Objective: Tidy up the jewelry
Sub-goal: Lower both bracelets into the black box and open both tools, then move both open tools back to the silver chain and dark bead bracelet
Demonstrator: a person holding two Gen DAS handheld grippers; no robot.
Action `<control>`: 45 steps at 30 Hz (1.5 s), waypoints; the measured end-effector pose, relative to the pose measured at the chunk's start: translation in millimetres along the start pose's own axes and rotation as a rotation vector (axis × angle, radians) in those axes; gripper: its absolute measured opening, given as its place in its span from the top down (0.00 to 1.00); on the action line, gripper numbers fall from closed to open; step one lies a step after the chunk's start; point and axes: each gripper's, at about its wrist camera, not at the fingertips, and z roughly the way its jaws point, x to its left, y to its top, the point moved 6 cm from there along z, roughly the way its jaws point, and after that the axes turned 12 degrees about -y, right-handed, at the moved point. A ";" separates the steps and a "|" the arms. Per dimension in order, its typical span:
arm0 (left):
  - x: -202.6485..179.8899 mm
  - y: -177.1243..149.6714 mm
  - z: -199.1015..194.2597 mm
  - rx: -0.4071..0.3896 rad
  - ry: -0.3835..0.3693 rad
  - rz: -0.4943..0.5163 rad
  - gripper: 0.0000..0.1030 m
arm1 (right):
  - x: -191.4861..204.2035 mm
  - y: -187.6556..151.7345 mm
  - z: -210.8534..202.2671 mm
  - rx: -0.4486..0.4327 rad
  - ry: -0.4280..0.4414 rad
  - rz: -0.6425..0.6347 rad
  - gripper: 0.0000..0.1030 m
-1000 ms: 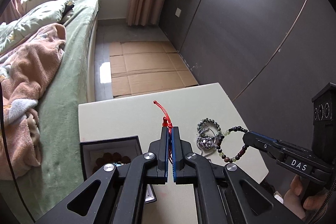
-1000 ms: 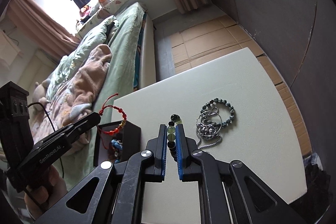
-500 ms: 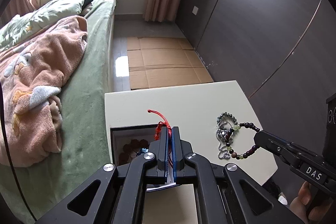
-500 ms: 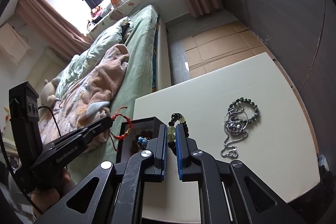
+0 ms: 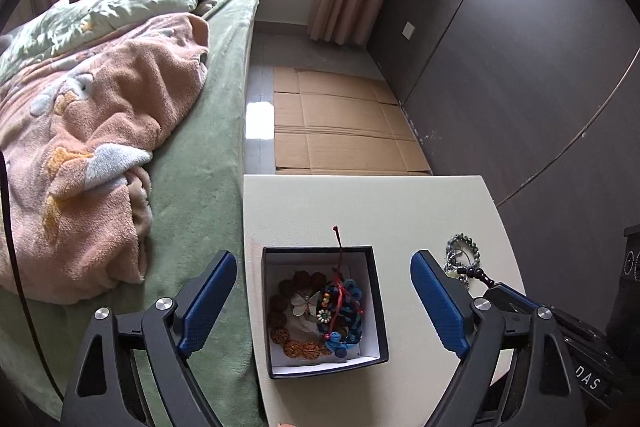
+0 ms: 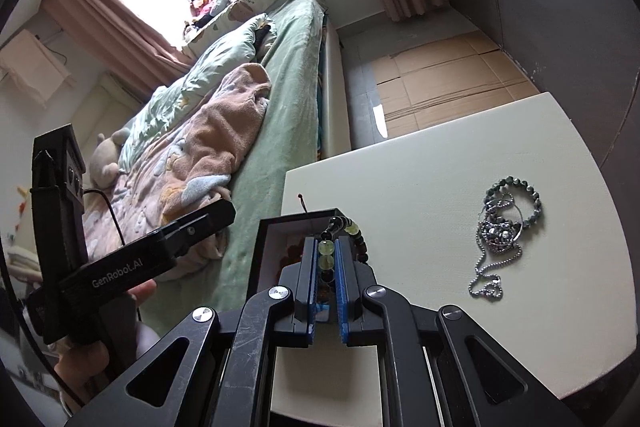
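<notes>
The left gripper has just spread its jaws, releasing the red cord bracelet into the black box at lower centre. The right gripper clenches the beaded bracelet over the box rim, likely next in; 1 silver tangle waits on the desk at right.

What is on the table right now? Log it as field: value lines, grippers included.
surface: white table beside a bed
box: black jewelry box, open, white inside
box contents: red cord bracelet, brown bead bracelet, blue pieces
left gripper: open over the box, jaws have just been opening, nothing between them
right gripper: shut on a beaded bracelet, at the box's edge
left to sort: silver chain and grey bead bracelet pile on the table
</notes>
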 end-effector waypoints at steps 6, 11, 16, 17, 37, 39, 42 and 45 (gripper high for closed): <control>16.6 2.7 -0.7 -0.006 0.007 -0.039 0.13 | 19.3 0.7 6.4 -0.029 0.067 -0.019 0.91; 27.7 2.4 -1.8 -0.010 0.017 -0.059 0.13 | 31.6 -0.6 27.8 -0.029 0.136 -0.035 0.91; 37.1 0.7 5.3 0.008 0.031 -0.068 0.13 | 45.5 -8.2 49.7 0.054 0.179 -0.072 0.90; 38.4 1.0 5.4 0.006 0.032 -0.071 0.13 | 46.8 -9.8 51.0 0.074 0.198 -0.074 0.87; -13.8 0.3 39.1 0.027 -0.042 0.016 0.13 | -67.6 22.3 7.4 -0.049 0.051 0.111 0.42; -19.4 -0.3 44.8 0.026 -0.053 0.022 0.13 | -81.7 23.7 5.7 -0.049 0.030 0.138 0.41; -26.4 -0.9 55.1 0.033 -0.069 0.025 0.13 | -104.2 22.8 5.9 -0.033 -0.029 0.174 0.41; -38.2 -2.3 64.6 0.045 -0.083 0.052 0.13 | -126.3 20.1 11.0 0.000 -0.078 0.213 0.41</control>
